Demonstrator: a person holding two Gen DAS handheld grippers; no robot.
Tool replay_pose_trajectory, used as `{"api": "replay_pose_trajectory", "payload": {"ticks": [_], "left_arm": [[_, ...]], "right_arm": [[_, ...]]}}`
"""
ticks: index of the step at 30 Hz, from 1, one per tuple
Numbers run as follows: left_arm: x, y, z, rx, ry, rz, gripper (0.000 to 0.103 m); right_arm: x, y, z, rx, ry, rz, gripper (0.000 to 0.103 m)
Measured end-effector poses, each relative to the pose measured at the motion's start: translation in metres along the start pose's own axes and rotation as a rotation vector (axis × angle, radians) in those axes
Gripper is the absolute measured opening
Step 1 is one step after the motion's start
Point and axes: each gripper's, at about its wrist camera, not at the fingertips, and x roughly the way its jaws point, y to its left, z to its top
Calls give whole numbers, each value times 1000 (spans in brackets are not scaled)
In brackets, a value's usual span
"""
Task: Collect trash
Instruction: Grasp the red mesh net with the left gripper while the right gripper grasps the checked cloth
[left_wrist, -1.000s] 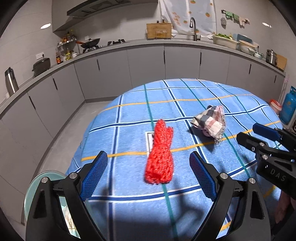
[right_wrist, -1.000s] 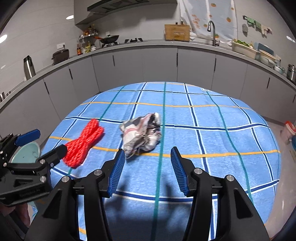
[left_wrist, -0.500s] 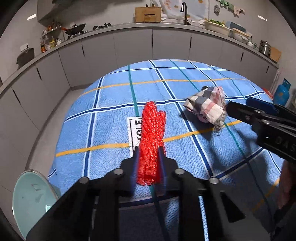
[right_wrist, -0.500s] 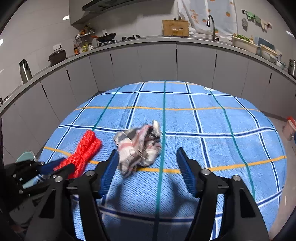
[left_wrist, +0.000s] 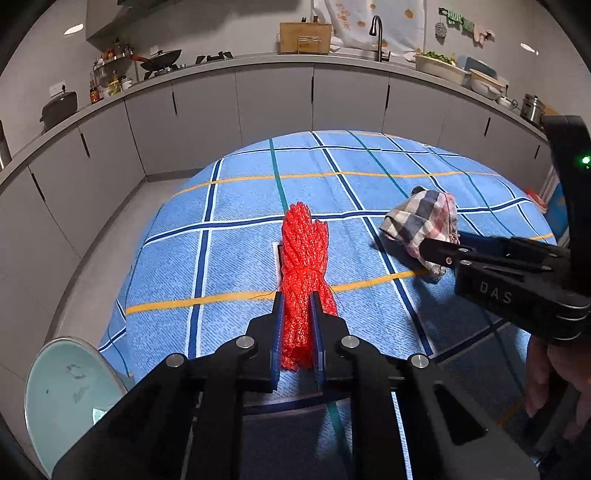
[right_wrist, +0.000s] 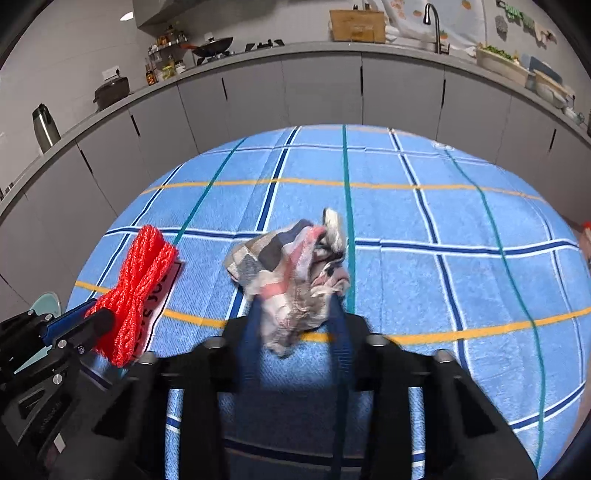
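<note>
Since a second ago left gripper was clamped on red mesh bundle, lengthwise along fingers; right gripper is narrowed around nearer checked rag, grip unconfirmed.

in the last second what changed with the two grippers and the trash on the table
The left gripper went from open to clamped on the red mesh bundle. The right gripper advanced and narrowed around the checked cloth wad, blurred mid-closing. Both items stayed on the blue tablecloth.

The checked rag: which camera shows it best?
The right wrist view: the checked rag sits centred and close, between the right gripper's jaws. In the left wrist view it lies off to the side, partly hidden behind that gripper.
</note>
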Motion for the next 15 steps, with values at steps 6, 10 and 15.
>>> {"api": "replay_pose_trajectory", "payload": {"ticks": [6,10,15], "left_arm": [[-12,3,2,-16,-30,1,13],[-22,2,2,-17,-47,-1,13],[-36,3,-2,-20,-61,-1,13]], "right_arm": [[-18,3,-4,-11,-30,11,14],[-35,5,-10,-18,-63,10,3],[-56,11,-15,-34,-101,18,3]]}}
